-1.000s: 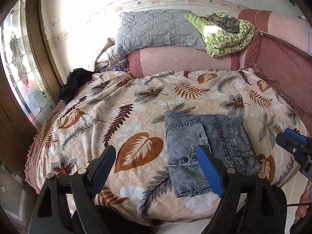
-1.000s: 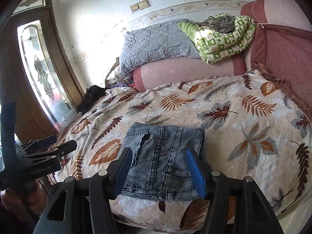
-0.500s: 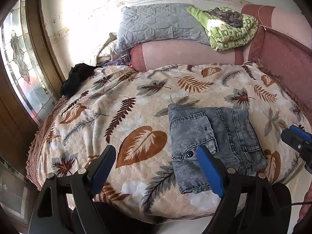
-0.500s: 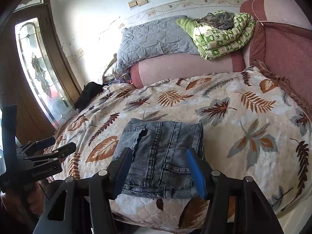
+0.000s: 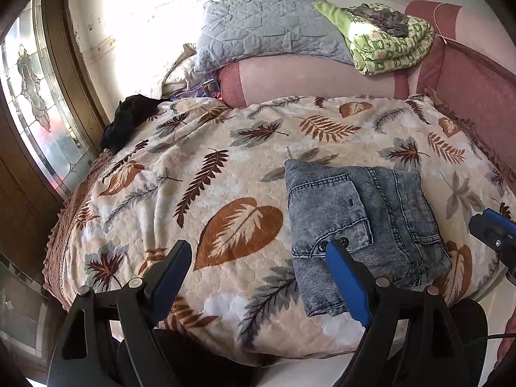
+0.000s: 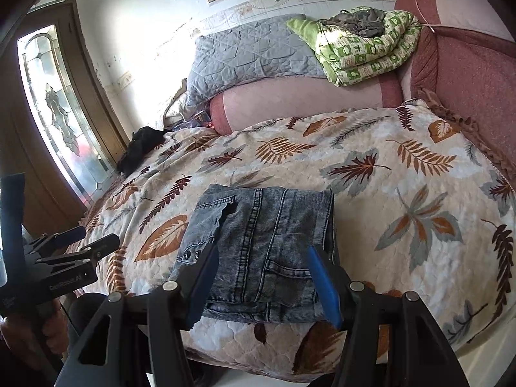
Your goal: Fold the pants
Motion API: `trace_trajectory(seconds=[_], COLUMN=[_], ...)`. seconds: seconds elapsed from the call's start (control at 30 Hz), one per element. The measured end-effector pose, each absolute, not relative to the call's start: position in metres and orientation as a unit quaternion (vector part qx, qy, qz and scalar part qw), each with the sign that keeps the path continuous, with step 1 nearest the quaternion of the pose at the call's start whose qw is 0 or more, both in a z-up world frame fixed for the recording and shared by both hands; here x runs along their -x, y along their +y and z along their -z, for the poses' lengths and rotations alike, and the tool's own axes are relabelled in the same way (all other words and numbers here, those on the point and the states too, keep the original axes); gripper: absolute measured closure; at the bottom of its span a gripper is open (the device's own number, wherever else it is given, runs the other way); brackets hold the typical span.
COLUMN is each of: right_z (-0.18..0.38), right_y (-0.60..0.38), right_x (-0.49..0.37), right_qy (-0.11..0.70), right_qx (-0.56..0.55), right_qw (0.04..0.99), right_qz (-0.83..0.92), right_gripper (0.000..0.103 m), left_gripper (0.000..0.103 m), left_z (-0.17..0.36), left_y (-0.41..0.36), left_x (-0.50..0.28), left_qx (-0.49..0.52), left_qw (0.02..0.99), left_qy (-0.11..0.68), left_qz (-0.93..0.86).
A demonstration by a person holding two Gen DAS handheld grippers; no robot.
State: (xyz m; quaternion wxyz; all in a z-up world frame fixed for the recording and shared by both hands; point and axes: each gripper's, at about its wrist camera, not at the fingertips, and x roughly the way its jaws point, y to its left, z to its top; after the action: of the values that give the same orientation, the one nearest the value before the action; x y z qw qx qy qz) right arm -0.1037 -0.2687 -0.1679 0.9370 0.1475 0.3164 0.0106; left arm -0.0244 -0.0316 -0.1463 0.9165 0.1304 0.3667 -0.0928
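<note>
The grey-blue denim pants [image 5: 361, 222] lie folded into a compact rectangle on the leaf-print bedspread [image 5: 225, 167], near the bed's front edge; they also show in the right wrist view [image 6: 261, 245]. My left gripper [image 5: 258, 277] is open and empty, held back from the bed, left of the pants. My right gripper [image 6: 261, 277] is open and empty, in front of the pants and apart from them. The right gripper shows at the right edge of the left wrist view [image 5: 493, 232]; the left one shows at the left edge of the right wrist view [image 6: 67, 251].
A pink bolster [image 5: 309, 80], a grey quilted pillow [image 5: 267, 29] and a folded green blanket [image 5: 387, 42] line the far side. A black garment [image 5: 129, 119] lies at the bed's far left corner. A glass door [image 6: 61, 113] stands left. A dark red bed side [image 5: 477, 96] runs along the right.
Both grippers have drawn back slightly from the bed and stayed open. The folded pants have not moved.
</note>
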Motion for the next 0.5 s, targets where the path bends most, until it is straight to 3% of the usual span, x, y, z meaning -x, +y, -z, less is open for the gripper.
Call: trace_trajectory(seconds=[0.5], right_z=[0.1721], right_y=[-0.2601], right_x=[0.0982], right_qy=[0.328], right_qx=[-0.140], right_qw=[0.934], right_qz=[-0.019], right_gripper=[0.042], left_gripper=[0.018], left_z=[0.1509], left_y=[-0.0260], left_x=[0.0188], left_qx=[-0.128], left_qw=[0.914], left_qy=[0.374], left_qz=[0.085])
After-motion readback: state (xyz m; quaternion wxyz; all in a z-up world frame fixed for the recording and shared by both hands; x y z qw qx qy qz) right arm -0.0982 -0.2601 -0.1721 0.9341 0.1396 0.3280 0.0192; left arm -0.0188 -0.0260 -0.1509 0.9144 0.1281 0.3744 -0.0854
